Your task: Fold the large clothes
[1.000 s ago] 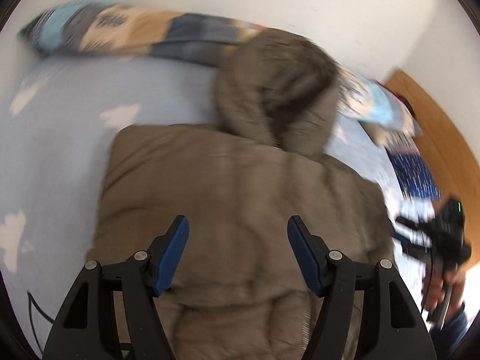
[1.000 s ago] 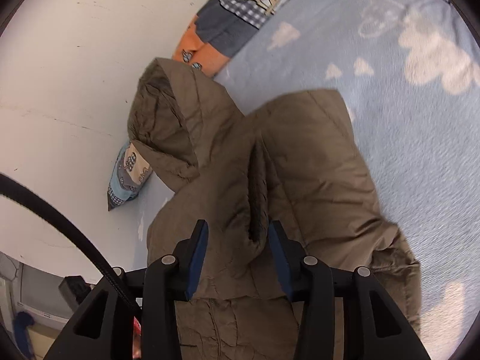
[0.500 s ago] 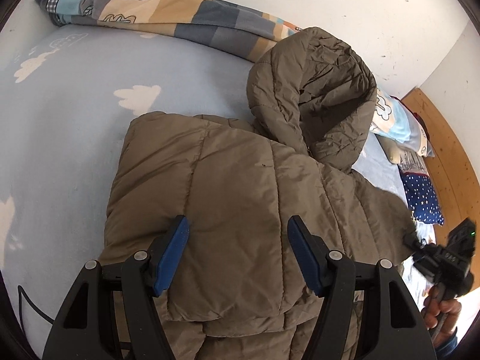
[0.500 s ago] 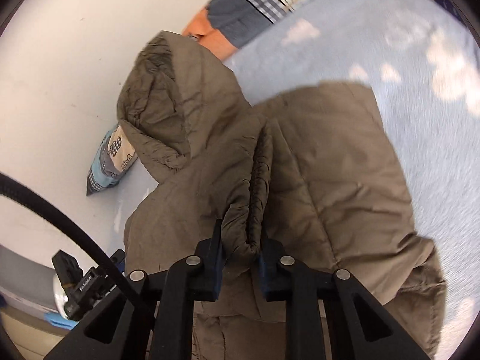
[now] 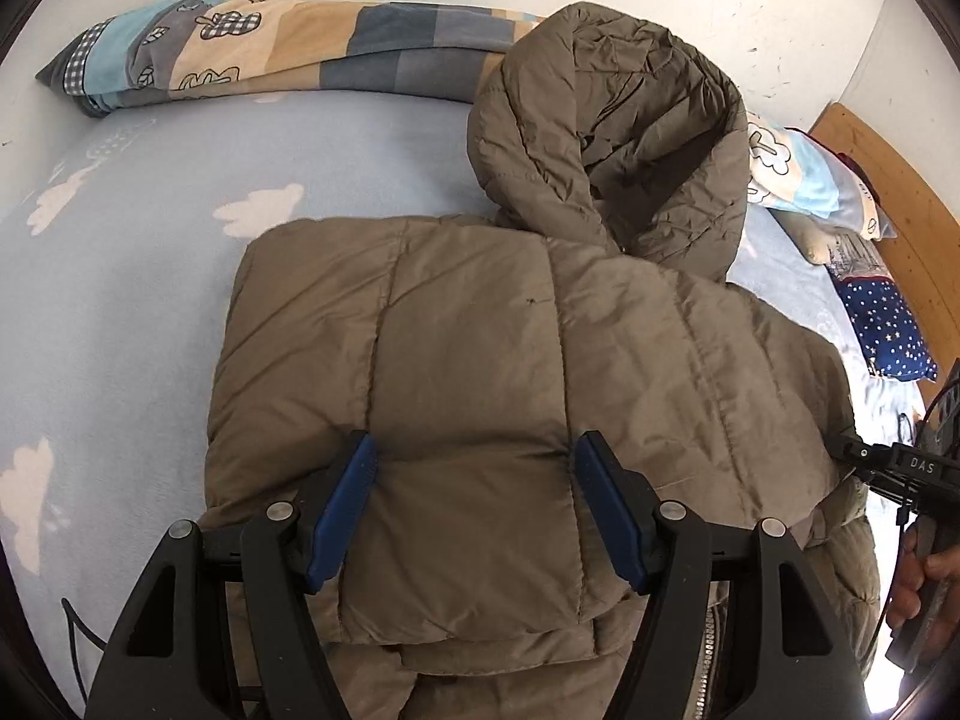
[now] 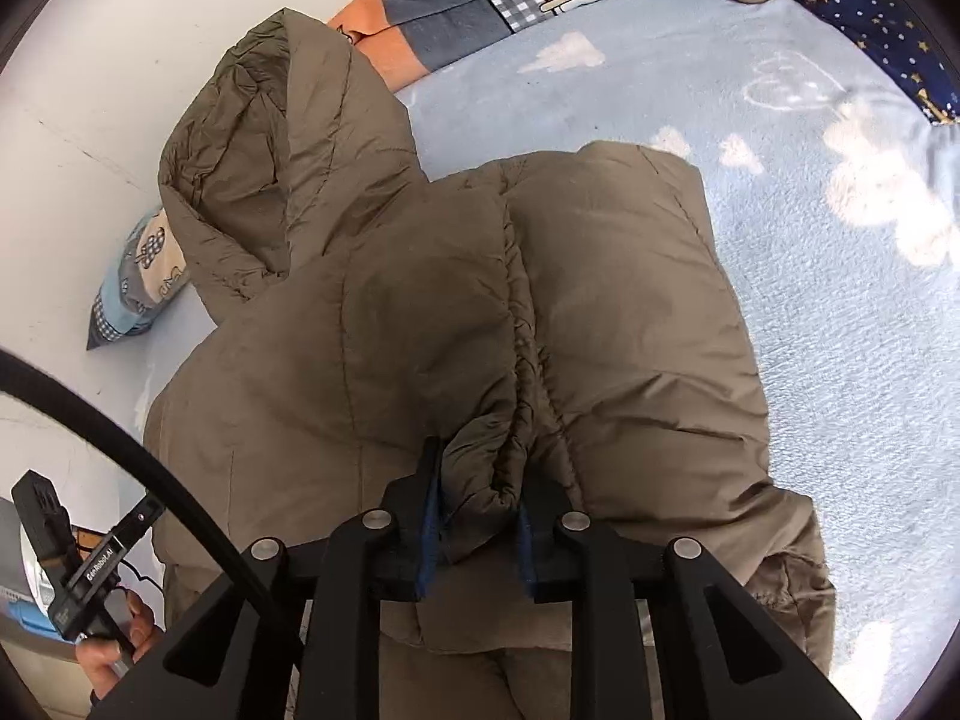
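Observation:
An olive-brown puffer jacket (image 5: 480,372) lies on the light blue bed, folded over itself, its hood (image 5: 612,138) leaning against the wall. My left gripper (image 5: 474,480) is open, its blue pads spread above the jacket's folded panel, holding nothing. My right gripper (image 6: 480,504) is shut on a bunched ridge of the jacket (image 6: 522,324) along a gathered seam. The hood shows in the right wrist view (image 6: 282,162) at upper left. The right gripper also appears in the left wrist view (image 5: 900,474) at the jacket's right edge.
A patterned rolled quilt (image 5: 270,60) lies along the white wall. A star-print navy pillow (image 5: 888,324) and wooden headboard (image 5: 888,180) stand at the right. The blue sheet with cloud prints (image 6: 840,240) surrounds the jacket. A black cable (image 6: 120,438) crosses the right wrist view.
My right gripper has closed on a ridge of the jacket and stays clamped on it. My left gripper has stayed open and moved closer over the jacket.

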